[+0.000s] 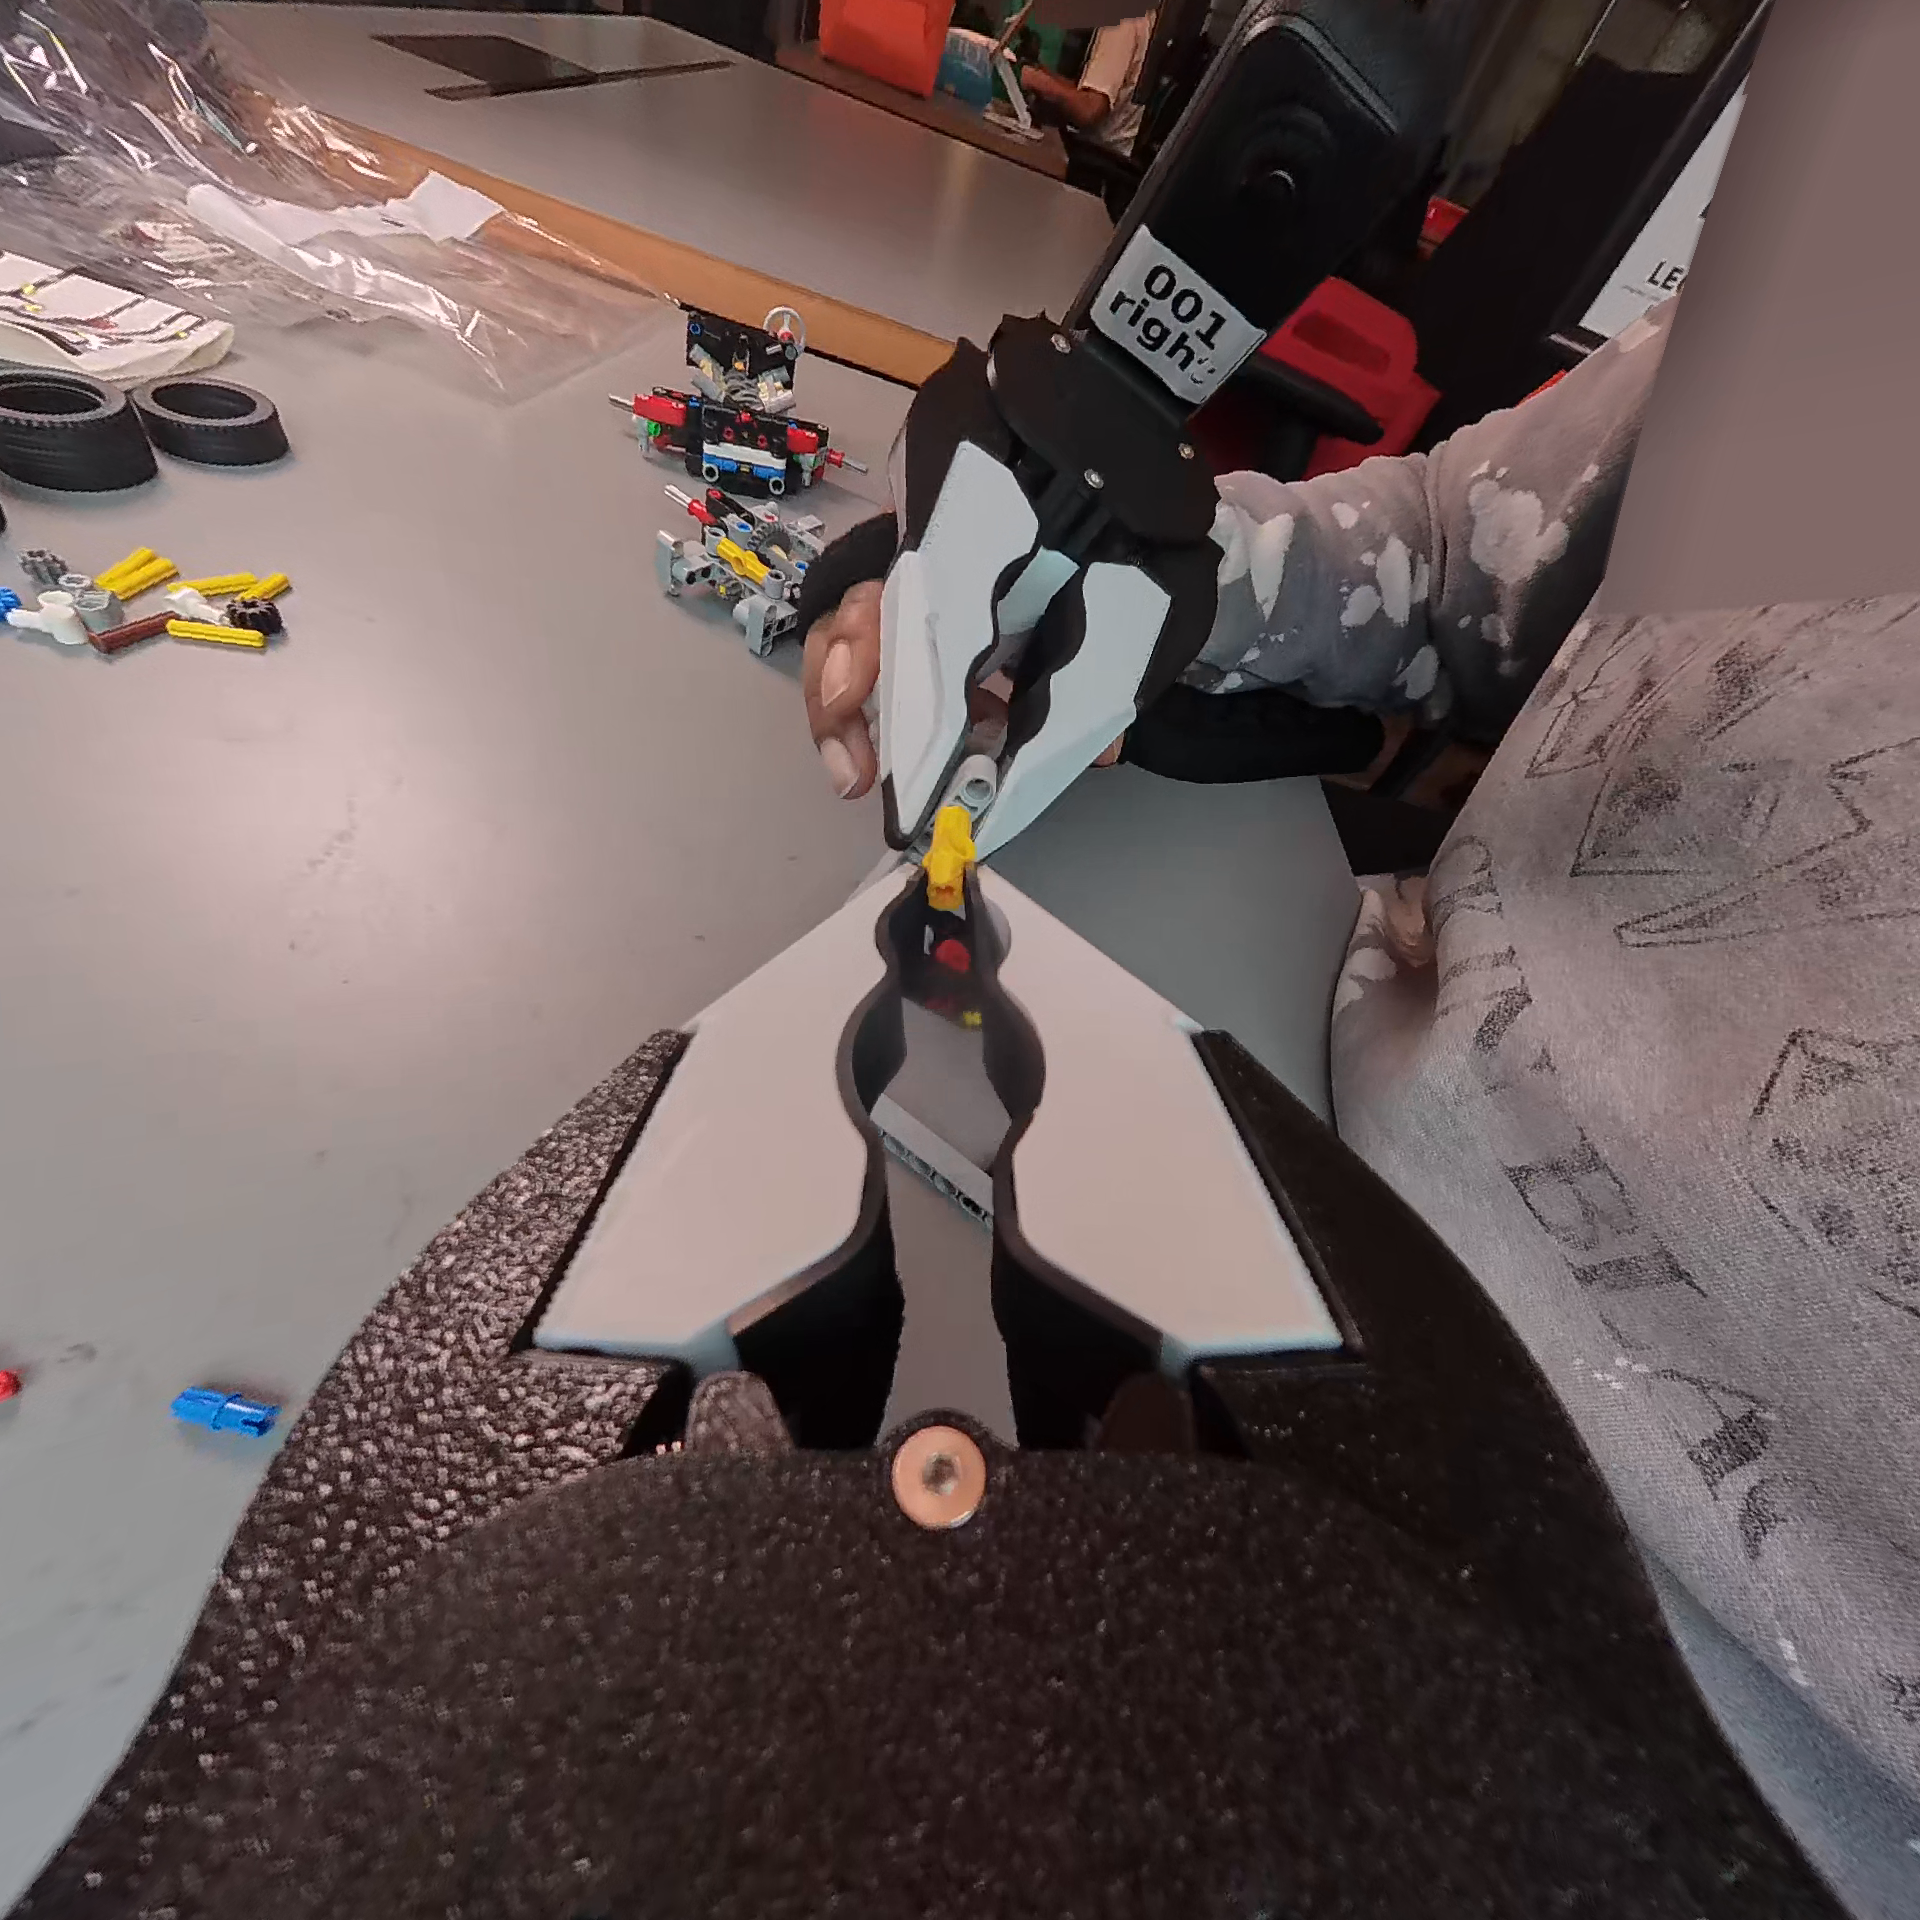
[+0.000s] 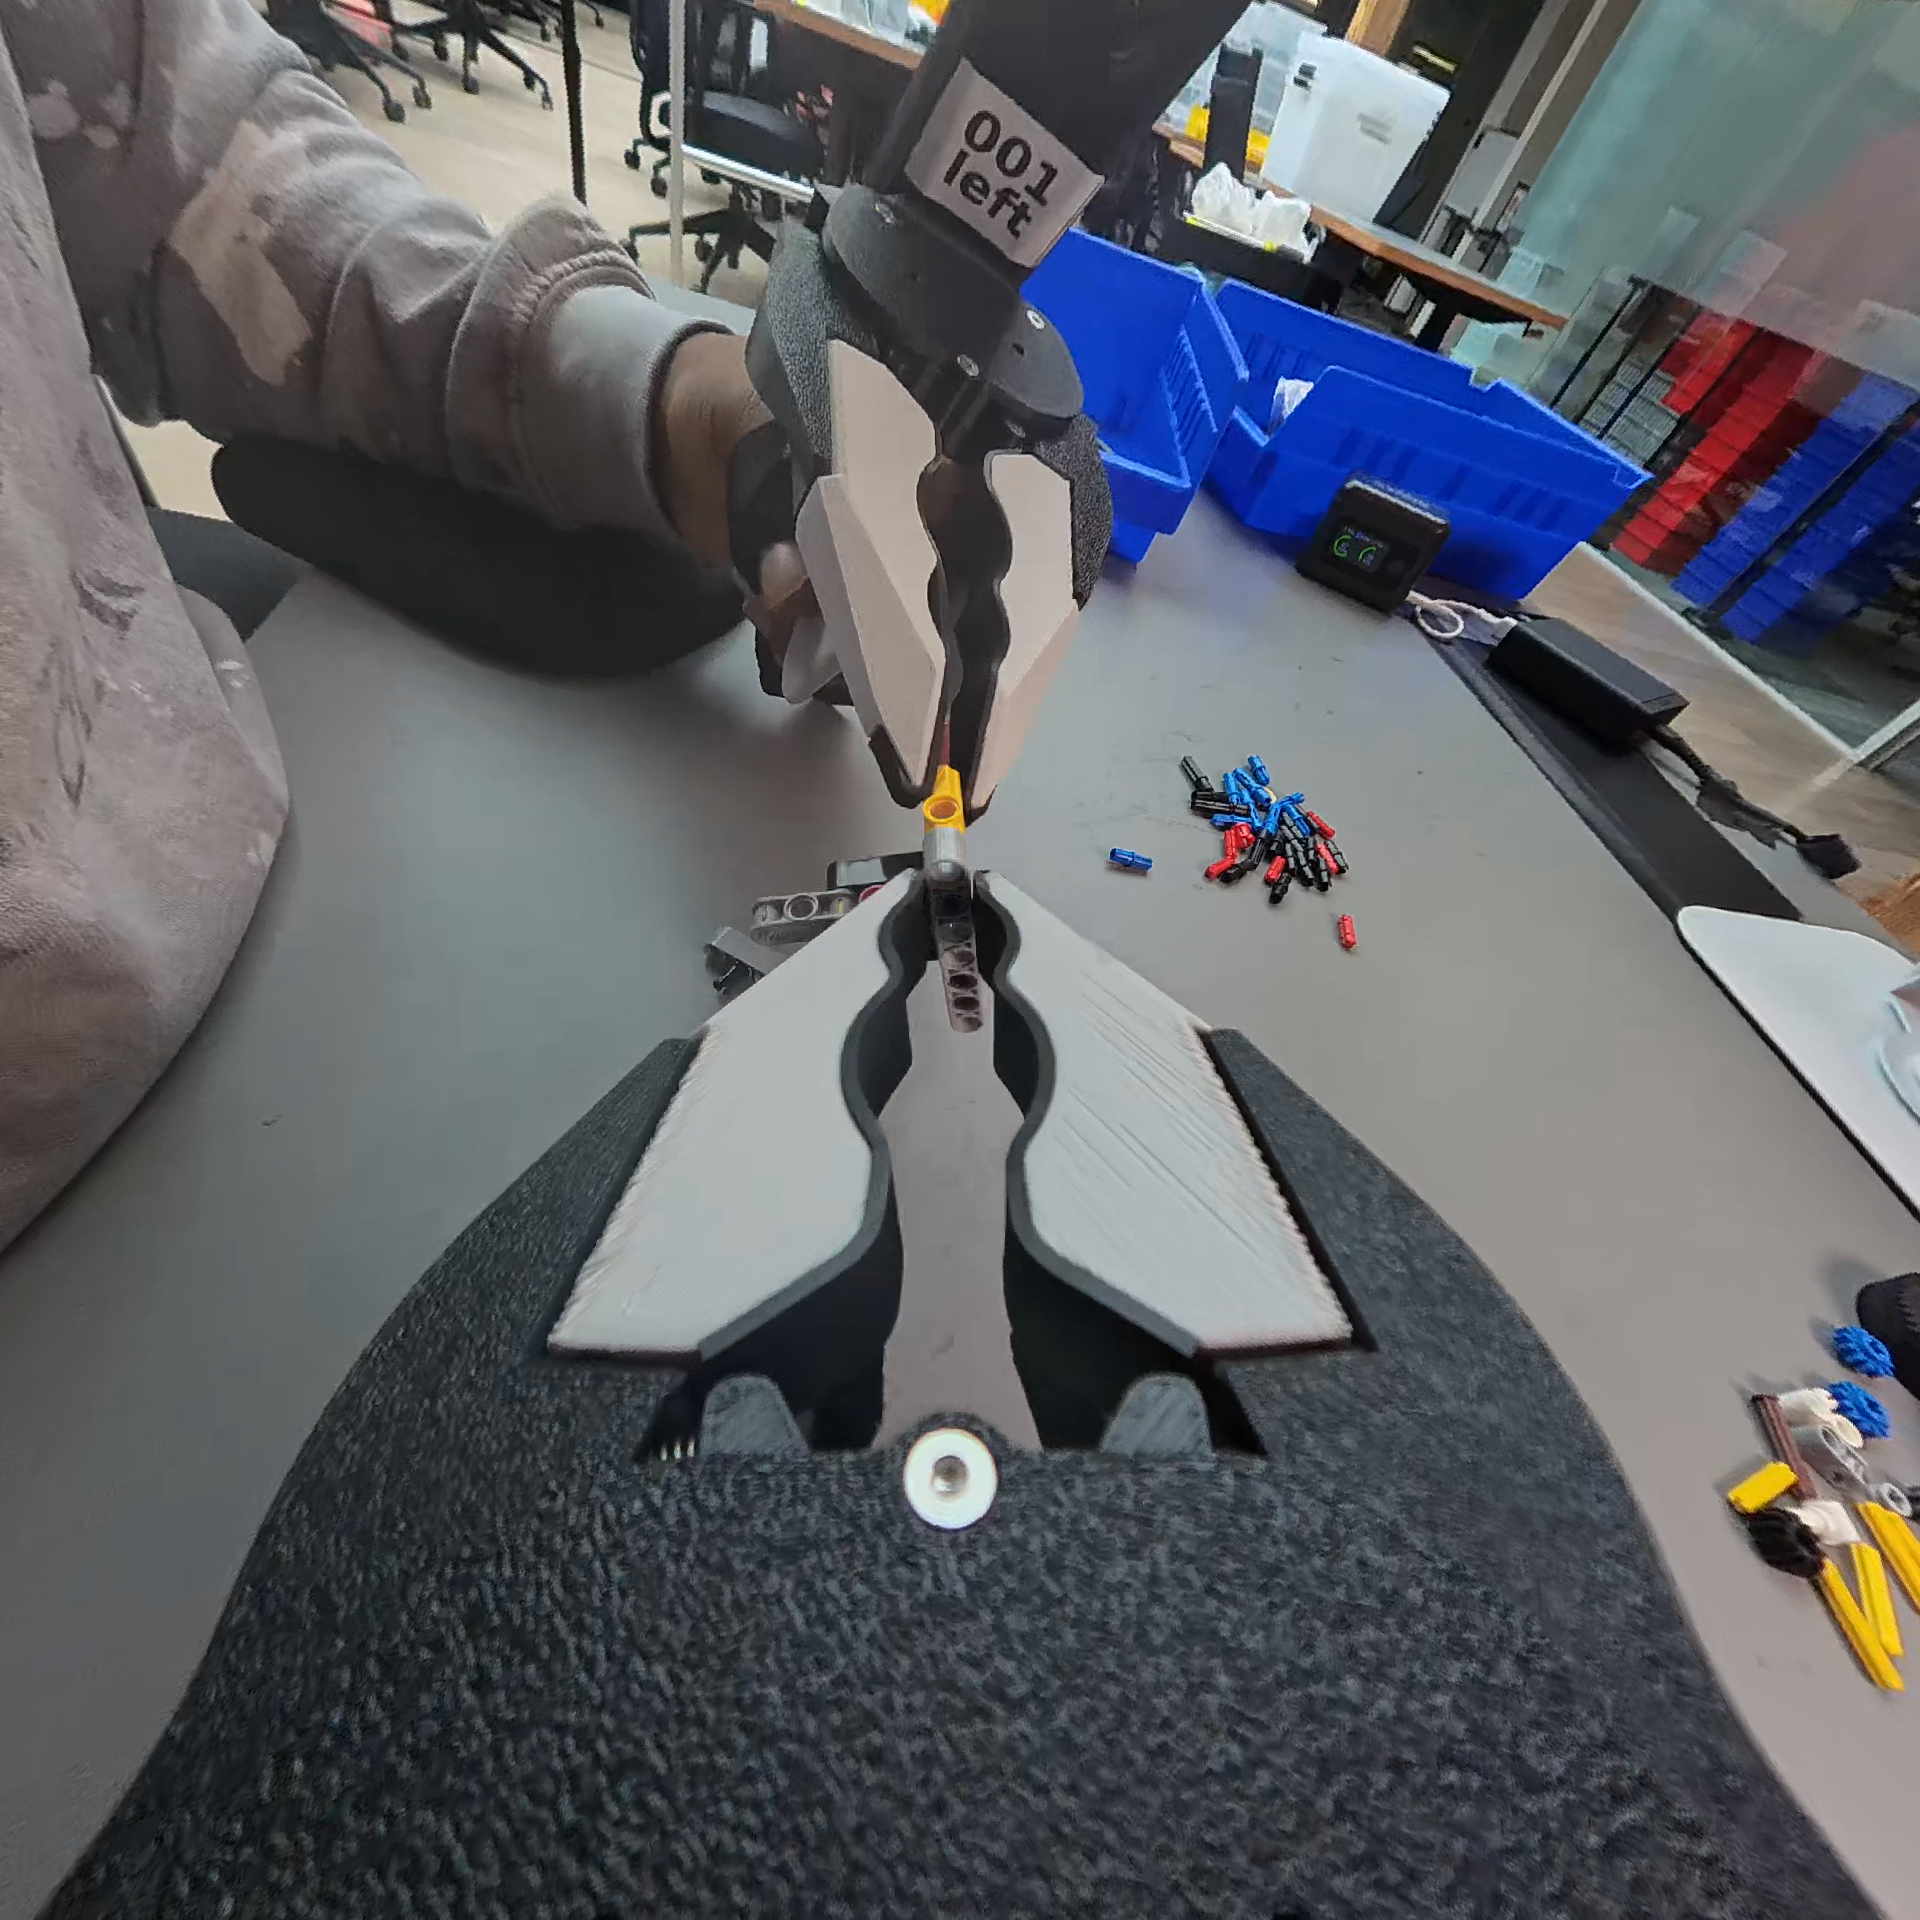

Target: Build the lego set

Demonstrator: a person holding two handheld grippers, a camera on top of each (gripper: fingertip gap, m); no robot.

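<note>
The yellow connector [image 1: 951,854] is sitting in the air between the two tools, just above the near edge of the grey table [image 1: 416,831], and it is joining two held pieces. The left gripper [image 1: 940,894] is pinching its end of the connector, with a small black piece with red and yellow pins [image 1: 948,971] showing in the gap behind its tips; whether that piece is attached I cannot tell. The right gripper [image 2: 948,883] is clamping a grey perforated beam [image 2: 958,961] whose round end is meeting the yellow part head-on. Both sets of tongs are pressed together on their loads, tips almost touching each other. Judging by this, the mating of connector and beam is under way or just seated, not yet released. Farther out, two partly built chassis sections [image 1: 732,416] are standing on the table, so some sub-assemblies are done. Much is left: two black tyres [image 1: 135,421] are lying unmounted, and a scatter of yellow axles and gears [image 1: 166,603], a heap of black, blue and red pins [image 2: 1268,831] and a stray blue pin [image 1: 223,1410] are waiting unused.
</note>
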